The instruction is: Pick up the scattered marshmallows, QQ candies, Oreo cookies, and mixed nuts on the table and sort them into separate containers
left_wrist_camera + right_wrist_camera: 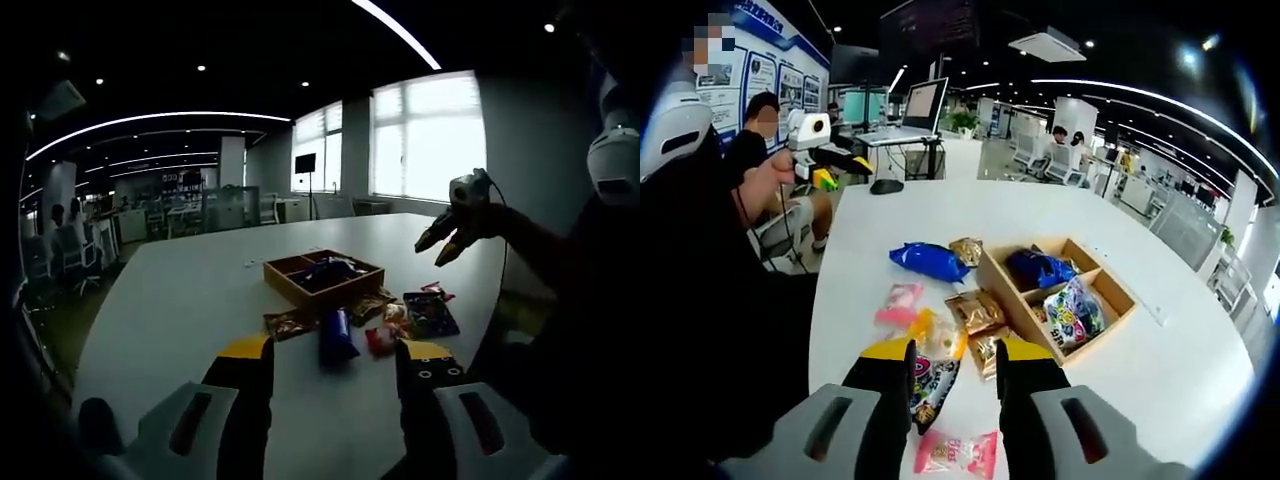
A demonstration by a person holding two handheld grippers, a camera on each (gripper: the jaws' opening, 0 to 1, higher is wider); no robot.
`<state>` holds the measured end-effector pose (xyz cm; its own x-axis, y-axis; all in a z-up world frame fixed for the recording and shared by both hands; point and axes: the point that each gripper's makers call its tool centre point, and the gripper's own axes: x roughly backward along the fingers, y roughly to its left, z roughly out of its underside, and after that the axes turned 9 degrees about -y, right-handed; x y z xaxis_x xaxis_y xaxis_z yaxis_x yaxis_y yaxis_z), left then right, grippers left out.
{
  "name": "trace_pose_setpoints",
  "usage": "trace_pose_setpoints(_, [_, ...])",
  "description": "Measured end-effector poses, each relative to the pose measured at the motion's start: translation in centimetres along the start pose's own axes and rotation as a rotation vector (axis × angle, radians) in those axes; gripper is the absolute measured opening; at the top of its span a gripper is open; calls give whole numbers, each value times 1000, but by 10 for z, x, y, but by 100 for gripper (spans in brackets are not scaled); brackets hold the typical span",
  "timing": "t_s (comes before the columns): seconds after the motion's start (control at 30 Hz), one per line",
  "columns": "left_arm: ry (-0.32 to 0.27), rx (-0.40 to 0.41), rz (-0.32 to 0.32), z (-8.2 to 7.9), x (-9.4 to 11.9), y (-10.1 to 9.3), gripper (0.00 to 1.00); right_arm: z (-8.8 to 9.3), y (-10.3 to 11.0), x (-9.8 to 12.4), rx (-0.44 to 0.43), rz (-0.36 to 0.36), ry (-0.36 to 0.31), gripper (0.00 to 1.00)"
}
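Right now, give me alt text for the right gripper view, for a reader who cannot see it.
The right tool hangs open over snack packets scattered on a white table. Beyond them, a blue packet lies left of a wooden divided box that holds more packets.

2 opposed views share the wooden tray (322, 276).
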<state>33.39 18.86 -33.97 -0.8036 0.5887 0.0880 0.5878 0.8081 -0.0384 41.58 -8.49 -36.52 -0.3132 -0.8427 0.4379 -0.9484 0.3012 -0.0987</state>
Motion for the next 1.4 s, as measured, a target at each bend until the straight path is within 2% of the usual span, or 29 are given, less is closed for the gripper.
trace_pose_setpoints(0.73, [7, 2, 1, 2, -2, 2, 53, 4, -2, -13, 18, -42, 46, 29])
trace_pose_setpoints(1.0, [12, 8, -1, 4, -2, 2, 53, 10, -3, -18, 17, -59, 65, 29])
trace_pose_setpoints(1.4, [13, 25, -6, 11, 1, 4, 53, 7, -3, -30, 44, -89, 110, 29])
